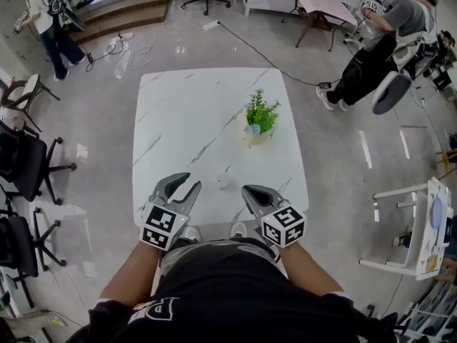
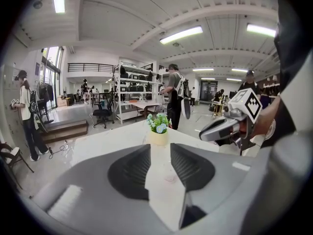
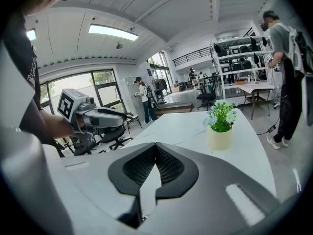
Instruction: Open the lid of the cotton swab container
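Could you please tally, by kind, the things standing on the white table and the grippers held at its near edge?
potted plant: 1
small clear container: 1
grippers: 2, the left gripper with jaws apart and the right gripper with jaws together
Total: 4

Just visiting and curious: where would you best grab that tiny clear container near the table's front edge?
Probably the cotton swab container by its body, from the near side with the left gripper, whose jaws stand apart and point at it. It stands alone on the table, apart from the potted plant, so both its sides look free. Its lid is too small to make out.
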Tool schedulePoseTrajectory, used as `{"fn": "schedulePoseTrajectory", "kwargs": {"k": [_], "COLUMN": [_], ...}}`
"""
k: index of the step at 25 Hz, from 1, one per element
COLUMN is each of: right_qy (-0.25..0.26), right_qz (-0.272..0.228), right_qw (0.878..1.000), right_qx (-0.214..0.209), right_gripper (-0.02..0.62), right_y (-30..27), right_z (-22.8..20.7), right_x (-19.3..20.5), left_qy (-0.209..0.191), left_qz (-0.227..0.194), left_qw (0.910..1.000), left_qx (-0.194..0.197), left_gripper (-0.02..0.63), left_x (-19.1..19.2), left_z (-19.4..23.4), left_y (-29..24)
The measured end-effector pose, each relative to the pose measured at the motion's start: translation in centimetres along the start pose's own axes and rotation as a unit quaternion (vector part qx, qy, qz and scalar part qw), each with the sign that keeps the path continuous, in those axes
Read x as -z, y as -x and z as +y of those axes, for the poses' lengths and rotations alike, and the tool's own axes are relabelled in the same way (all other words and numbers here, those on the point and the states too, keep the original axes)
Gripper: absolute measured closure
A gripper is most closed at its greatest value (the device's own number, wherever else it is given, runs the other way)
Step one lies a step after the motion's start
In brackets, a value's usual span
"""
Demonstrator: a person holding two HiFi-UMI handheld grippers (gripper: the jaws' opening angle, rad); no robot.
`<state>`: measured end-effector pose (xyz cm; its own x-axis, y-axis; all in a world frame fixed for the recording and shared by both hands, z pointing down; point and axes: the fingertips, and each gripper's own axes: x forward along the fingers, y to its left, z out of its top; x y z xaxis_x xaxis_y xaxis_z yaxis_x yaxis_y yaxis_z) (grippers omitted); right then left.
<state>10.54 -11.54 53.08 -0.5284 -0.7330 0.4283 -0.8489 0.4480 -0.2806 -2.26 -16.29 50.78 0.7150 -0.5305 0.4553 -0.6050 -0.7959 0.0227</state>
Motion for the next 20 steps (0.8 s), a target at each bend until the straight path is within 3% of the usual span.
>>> {"fn": "schedulePoseTrajectory", "kwargs": {"k": [20], "right_qy": [0.006], "right_qz": [-0.003], "right_qw": [1.000], "right_qx": [-0.004], "right_gripper": [0.595], "right_y": [0.30], "right_z": [-0.28], "right_x": [-0.49], "left_qy": [-0.014], "left_qz": [0.000], "left_qw": [0.9998], "left_qx": [0.016], "left_gripper": [0.344], "left_x": [-0.40], "left_z": [-0.81], "left_y": [-0.41]}}
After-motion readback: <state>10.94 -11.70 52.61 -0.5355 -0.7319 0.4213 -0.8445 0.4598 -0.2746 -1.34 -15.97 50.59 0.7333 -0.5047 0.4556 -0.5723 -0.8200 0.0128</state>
